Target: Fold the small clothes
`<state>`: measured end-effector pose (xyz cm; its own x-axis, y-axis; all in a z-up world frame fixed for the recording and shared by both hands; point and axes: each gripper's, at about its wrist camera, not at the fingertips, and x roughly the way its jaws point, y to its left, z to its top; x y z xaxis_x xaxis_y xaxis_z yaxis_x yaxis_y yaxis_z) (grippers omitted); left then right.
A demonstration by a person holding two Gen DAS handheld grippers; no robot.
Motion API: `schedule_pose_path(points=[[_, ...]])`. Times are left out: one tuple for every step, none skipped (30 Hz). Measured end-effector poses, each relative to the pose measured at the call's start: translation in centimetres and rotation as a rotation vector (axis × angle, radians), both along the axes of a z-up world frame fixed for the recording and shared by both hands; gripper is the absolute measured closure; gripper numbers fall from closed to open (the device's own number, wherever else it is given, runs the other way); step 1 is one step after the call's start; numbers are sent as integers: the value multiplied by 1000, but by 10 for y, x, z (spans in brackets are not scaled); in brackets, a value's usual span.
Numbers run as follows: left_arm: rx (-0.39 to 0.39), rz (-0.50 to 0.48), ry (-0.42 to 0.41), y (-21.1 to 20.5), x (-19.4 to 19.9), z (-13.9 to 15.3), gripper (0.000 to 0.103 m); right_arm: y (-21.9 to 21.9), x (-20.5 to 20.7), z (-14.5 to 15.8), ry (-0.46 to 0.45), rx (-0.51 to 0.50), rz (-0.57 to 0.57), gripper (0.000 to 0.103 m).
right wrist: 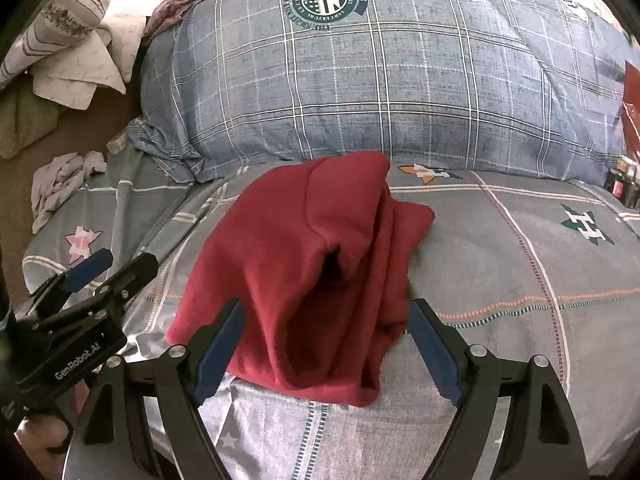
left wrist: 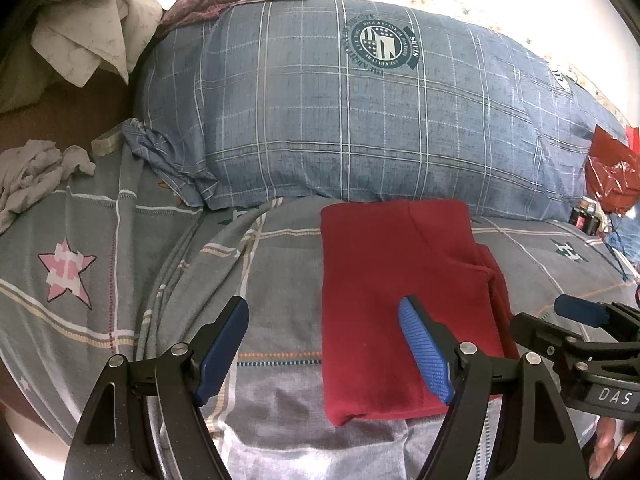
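A folded dark red garment (left wrist: 396, 292) lies on the grey patterned bedsheet (left wrist: 276, 256), in front of a big blue plaid pillow (left wrist: 360, 120). My left gripper (left wrist: 324, 312) is open and empty; its right finger hangs over the garment's near left part. My right gripper (right wrist: 326, 312) is open and empty, its jaws standing either side of the garment's (right wrist: 304, 256) near edge. The right gripper also shows at the right edge of the left wrist view (left wrist: 576, 320), and the left gripper at the left of the right wrist view (right wrist: 108, 268).
A crumpled pale cloth (left wrist: 32, 176) lies at the left on the sheet. White and maroon clothes (left wrist: 96, 36) are piled at the back left. A red plastic bag (left wrist: 612, 172) and small items sit at the right. The bed's left edge drops to a brown floor.
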<state>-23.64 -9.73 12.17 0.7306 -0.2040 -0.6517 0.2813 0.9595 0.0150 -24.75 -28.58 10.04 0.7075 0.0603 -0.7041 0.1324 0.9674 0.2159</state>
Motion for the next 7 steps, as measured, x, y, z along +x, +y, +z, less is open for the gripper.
schedule_pose_path(points=[[0,1,-1,-1,0,0,26,0,0,0,1,0,1,18],[0,-1,-2,-1,0,-1,26,0,1,0,1,0,2,18],[1,-4,-8,-2,-1,-2,26,0,1,0,2,0,4,18],[1,-4,-13,-1,-1,-2,26,-1,1,0,2,-1,7,18],[-6,-4,-9,0,-1,-3,26,0,2,-1,3,-1,9,18],[-14,-2,0,0,-1,-4,26,-1,2,-1,4,-1,12,18],[-29,-6,19,2,3,-6,26,-1,3,-2,3,0,15,18]])
